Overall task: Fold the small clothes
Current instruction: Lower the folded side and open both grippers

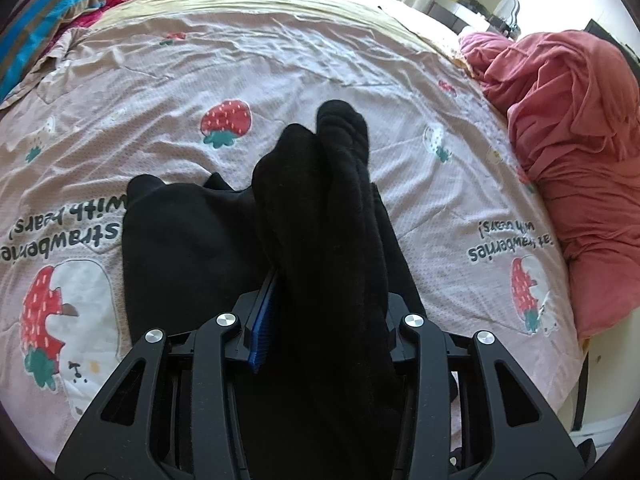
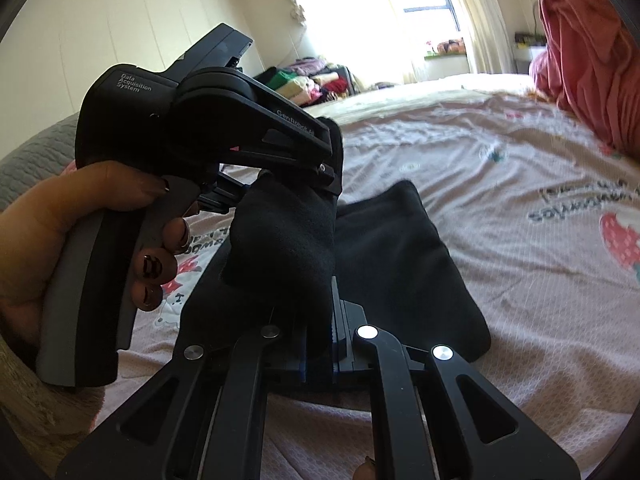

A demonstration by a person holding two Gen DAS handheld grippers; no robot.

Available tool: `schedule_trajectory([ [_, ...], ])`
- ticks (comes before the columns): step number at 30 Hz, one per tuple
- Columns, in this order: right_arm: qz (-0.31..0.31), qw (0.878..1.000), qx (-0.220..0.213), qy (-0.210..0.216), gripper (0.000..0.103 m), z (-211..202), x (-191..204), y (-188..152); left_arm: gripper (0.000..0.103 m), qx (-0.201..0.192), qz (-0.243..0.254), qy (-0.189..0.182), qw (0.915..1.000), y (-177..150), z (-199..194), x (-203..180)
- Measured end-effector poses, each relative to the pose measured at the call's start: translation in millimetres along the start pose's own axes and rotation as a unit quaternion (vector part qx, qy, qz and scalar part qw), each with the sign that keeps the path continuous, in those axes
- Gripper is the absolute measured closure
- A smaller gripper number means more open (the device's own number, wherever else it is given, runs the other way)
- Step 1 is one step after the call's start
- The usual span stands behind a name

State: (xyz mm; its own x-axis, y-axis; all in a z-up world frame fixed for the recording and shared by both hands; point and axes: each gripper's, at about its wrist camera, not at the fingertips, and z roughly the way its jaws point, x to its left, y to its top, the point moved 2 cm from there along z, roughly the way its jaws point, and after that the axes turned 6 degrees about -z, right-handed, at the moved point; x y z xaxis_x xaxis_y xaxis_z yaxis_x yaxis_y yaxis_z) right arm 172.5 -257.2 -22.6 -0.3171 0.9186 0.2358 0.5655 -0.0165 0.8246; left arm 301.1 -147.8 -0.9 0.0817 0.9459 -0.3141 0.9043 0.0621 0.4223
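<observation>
A small black garment (image 1: 180, 236) lies partly flat on the pink strawberry bedspread (image 1: 280, 60). My left gripper (image 1: 320, 280) is shut on a bunched fold of it (image 1: 332, 184), lifted above the flat part. In the right wrist view my right gripper (image 2: 320, 320) is shut on the same black cloth (image 2: 288, 232), with the flat part (image 2: 400, 248) on the bed behind. The left gripper's body (image 2: 200, 120), held in a hand, clamps the cloth just above and left of my right gripper.
A heap of pink-red cloth (image 1: 580, 128) lies at the bed's right edge. Striped blue bedding (image 1: 44, 20) is at the far left. Piled clothes (image 2: 312, 80) stand on the floor by the window.
</observation>
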Motion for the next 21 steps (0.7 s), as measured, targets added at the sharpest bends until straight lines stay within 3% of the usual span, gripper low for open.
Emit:
schedule_trajectory([
  [11,0.052,0.998,0.038,0.024,0.093,6.5,-16.6,-11.0,0.060,0.010,0.002,0.007,0.9999,-7.0,16.3,-6.8],
  [15,0.086,0.994,0.051,0.042,0.085,8.3,-26.9,-16.5,0.051,0.014,-0.001,-0.003,0.9999,-7.5,18.5,-8.3],
  [18,0.107,0.991,0.063,0.055,0.083,10.8,-33.2,-20.5,0.035,0.013,-0.003,-0.025,0.9996,-9.9,16.5,-10.5],
  [21,0.128,0.987,0.074,0.068,0.082,12.1,-38.3,-23.2,0.034,0.010,-0.003,-0.040,0.9991,-14.0,12.2,-12.8],
])
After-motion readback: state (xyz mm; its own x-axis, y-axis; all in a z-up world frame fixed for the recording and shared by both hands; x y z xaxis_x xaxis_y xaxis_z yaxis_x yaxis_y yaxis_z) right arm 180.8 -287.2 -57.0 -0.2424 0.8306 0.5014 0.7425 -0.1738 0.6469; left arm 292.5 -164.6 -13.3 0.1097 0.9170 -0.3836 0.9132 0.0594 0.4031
